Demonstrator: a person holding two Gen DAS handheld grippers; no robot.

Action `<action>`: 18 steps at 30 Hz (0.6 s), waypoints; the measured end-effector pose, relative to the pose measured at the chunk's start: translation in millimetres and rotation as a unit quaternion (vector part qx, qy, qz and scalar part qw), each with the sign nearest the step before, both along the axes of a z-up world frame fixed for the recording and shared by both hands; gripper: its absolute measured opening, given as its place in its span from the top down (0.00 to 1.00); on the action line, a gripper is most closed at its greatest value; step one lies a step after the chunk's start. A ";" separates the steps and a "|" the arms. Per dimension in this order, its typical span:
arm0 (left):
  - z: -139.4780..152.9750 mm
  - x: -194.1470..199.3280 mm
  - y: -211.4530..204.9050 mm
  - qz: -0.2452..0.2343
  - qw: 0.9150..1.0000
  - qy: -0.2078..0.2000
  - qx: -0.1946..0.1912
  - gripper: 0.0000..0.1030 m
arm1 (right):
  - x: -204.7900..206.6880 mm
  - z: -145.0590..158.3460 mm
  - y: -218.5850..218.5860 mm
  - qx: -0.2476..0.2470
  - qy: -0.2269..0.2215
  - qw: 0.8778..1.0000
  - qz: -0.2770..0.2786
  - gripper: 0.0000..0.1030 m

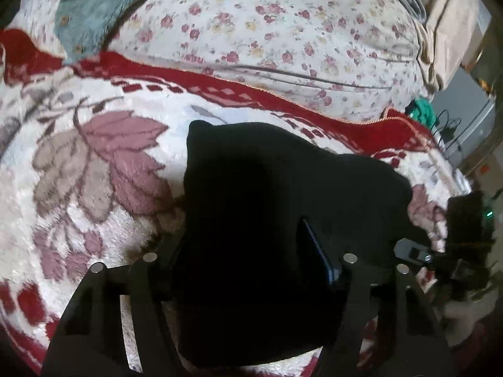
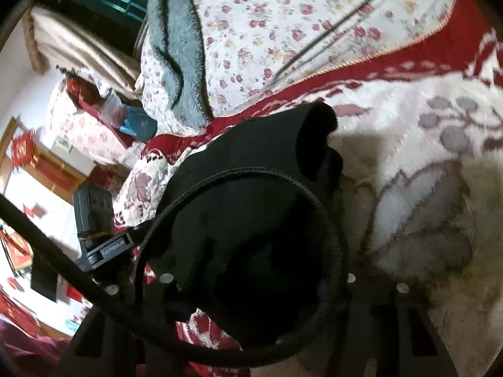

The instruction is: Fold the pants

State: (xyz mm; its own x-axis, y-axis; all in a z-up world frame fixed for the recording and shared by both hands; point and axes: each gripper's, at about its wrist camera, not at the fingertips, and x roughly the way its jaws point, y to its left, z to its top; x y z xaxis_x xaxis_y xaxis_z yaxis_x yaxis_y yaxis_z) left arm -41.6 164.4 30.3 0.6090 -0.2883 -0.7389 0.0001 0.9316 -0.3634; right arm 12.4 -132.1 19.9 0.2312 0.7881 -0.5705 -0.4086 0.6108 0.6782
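Black fingers of the left gripper (image 1: 248, 251) fill the bottom of the left wrist view, with the pants (image 1: 267, 188) bunched thick between them; a blue pad edge shows on the right finger against the cloth. Whether the pads actually press on the fabric I cannot tell — black on black, no visible seam.

Right gripper (image 2: 257, 279): same problem. Its fingers sit low in the right wrist view, dark cloth heaped over and between them, and a braided cable (image 2: 333, 220) loops across the front. Grip state cannot be read.

Pants lie as a compact dark bundle on the blanket (image 1: 94, 157), white plush with pink leaves and a red border. Outline looks squared off at the far edge, so probably already doubled over at least once. Both tools come at the near edge from either side, likely to keep the layers aligned for the next fold.

Beyond: floral quilt (image 1: 283, 31) heaped behind the red border, a teal fleece (image 1: 94, 6) thrown over its corner. Room furniture at the margins, blurred
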 end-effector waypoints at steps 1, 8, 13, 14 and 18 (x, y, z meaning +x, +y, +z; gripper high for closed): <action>0.6 -0.2 0.1 0.002 1.000 -0.001 0.000 0.39 | -0.9 2.7 0.5 -0.002 -0.005 1.000 0.002 0.50; 13.2 -3.3 3.5 0.011 1.000 -0.013 -0.012 0.55 | -5.7 16.7 0.1 0.009 -0.029 1.000 -0.001 0.52; 24.8 -5.0 1.7 0.009 1.000 -0.026 -0.008 0.56 | -5.2 25.4 -0.4 0.014 -0.037 0.999 -0.003 0.53; 26.6 -4.8 1.6 0.010 1.000 -0.028 -0.008 0.57 | -4.4 26.8 -0.1 0.014 -0.039 0.999 -0.003 0.53; 36.5 0.3 3.8 0.013 0.999 -0.038 -0.010 0.57 | 1.8 33.8 1.5 0.017 -0.047 0.999 -0.006 0.53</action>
State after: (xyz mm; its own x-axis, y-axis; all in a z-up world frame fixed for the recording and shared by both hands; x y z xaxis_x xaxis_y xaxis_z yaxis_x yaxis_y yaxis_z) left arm -41.2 168.2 66.8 0.6709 -0.2860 -0.6842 0.0045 0.9242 -0.3819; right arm 14.1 -130.7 53.8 0.2917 0.8036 -0.5189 -0.4639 0.5932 0.6580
